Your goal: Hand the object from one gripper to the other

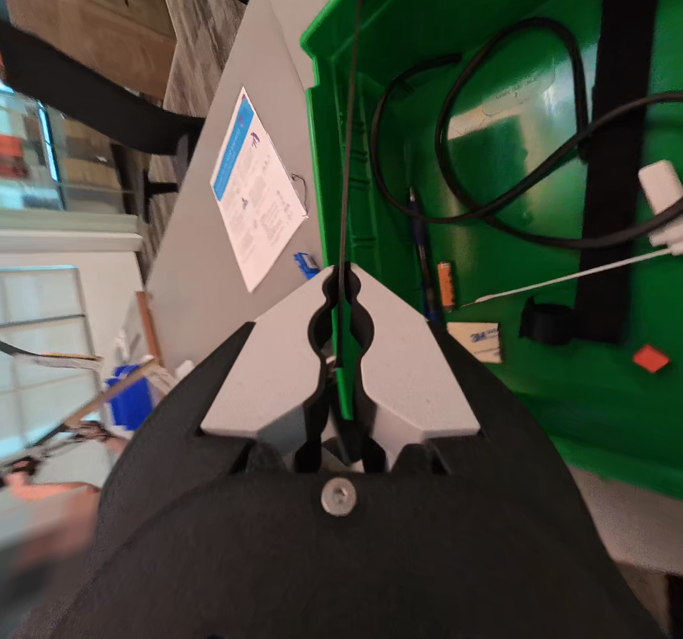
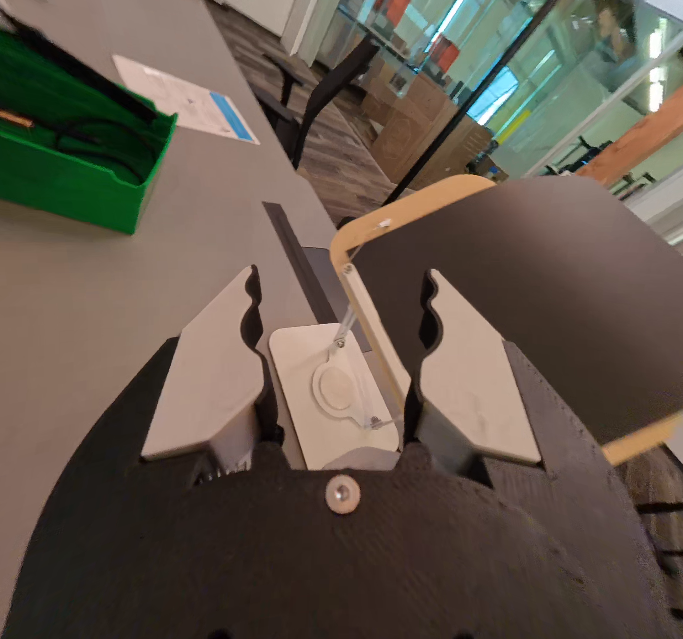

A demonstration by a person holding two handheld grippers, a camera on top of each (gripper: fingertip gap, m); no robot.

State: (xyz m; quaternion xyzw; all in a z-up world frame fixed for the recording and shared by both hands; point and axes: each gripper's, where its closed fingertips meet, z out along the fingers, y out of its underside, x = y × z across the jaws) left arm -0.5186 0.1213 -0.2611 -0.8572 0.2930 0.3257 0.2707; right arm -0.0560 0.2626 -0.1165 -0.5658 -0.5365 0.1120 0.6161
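Observation:
My left gripper [image 1: 342, 270] is shut on a thin black strip [image 1: 351, 103], perhaps a cable tie. The strip runs straight up from between the jaws and out of the top of the left wrist view. The gripper hangs over the near wall of a green bin [image 1: 314, 66] on a grey table. My right gripper [image 2: 342, 273] is open and empty, its jaws wide apart, above the table's edge. The bin also shows in the right wrist view [image 2: 92, 196], far left. Neither gripper shows in the other's view.
The bin holds a looped black cable [image 1: 462, 214], a pen [image 1: 421, 251], an orange battery [image 1: 445, 284], a white stick [image 1: 554, 283], a notepad [image 1: 476, 340] and a black strap [image 1: 613, 140]. A printed sheet [image 1: 258, 192] lies beside it. A white plate [image 2: 332, 392] and a dark chair back [image 2: 517, 288] lie under the right gripper. Across from one pair of fingers to the other is roughly 50 cm.

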